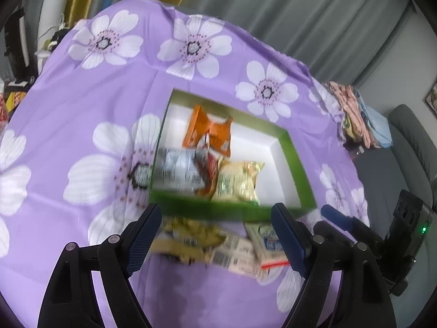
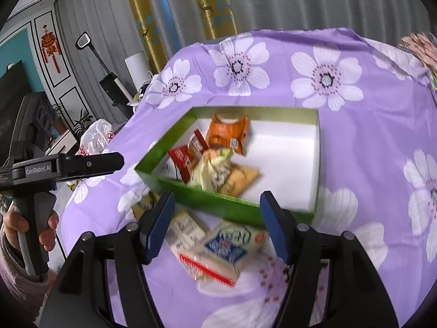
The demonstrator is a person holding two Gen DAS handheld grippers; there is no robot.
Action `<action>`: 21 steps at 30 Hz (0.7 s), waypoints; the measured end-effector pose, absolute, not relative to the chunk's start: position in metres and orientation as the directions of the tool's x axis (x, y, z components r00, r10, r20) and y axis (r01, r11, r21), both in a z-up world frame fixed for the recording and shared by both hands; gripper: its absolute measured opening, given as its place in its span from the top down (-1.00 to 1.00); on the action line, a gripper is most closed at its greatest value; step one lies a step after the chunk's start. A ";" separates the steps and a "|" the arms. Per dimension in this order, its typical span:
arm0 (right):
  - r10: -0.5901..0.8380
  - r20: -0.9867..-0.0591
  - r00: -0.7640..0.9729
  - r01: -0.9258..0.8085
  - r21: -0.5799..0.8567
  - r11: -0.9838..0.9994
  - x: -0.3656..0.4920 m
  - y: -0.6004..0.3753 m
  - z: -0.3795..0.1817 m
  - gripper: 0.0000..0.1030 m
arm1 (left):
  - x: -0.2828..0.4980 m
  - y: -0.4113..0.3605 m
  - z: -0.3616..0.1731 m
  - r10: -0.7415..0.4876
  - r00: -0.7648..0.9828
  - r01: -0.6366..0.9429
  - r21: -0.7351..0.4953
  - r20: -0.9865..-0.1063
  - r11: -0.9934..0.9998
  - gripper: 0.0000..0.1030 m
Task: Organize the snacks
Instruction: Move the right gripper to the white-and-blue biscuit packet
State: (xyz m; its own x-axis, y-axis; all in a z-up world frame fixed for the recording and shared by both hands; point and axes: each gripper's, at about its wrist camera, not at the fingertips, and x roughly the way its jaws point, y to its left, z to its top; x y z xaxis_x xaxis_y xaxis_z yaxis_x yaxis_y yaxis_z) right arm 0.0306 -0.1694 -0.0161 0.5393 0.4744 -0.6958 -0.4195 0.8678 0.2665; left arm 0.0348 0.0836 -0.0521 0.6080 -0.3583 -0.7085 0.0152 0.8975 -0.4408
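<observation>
Both black, blue-padded grippers, left gripper (image 1: pixel 215 235) and right gripper (image 2: pixel 217 225), gape empty over blurred snack packets (image 2: pixel 215 248); "GenRobot.AI" marks the left.

Print on the snack packets (image 1: pixel 235 254) lying before the green box (image 1: pixel 235 210) is smeared by motion blur and unreadable. Box near wall hides the lower edges of the packets inside. Left gripper (image 2: pixel 117 161) handle partly covered by a hand (image 2: pixel 16 224), sleeve cut off at frame edge.
</observation>
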 end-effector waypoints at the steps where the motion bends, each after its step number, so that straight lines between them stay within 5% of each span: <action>1: 0.469 -0.702 0.536 -0.411 0.268 0.871 0.028 -0.172 -0.019 -0.26 | 0.030 0.083 -0.055 -0.365 0.602 0.013 -0.448 -0.710 0.894 -0.60; 21: 0.481 -0.711 0.513 -0.345 0.342 0.874 0.000 -0.201 -0.029 -0.26 | -0.006 0.036 -0.070 -0.463 0.483 0.057 -0.501 -0.743 0.864 -0.60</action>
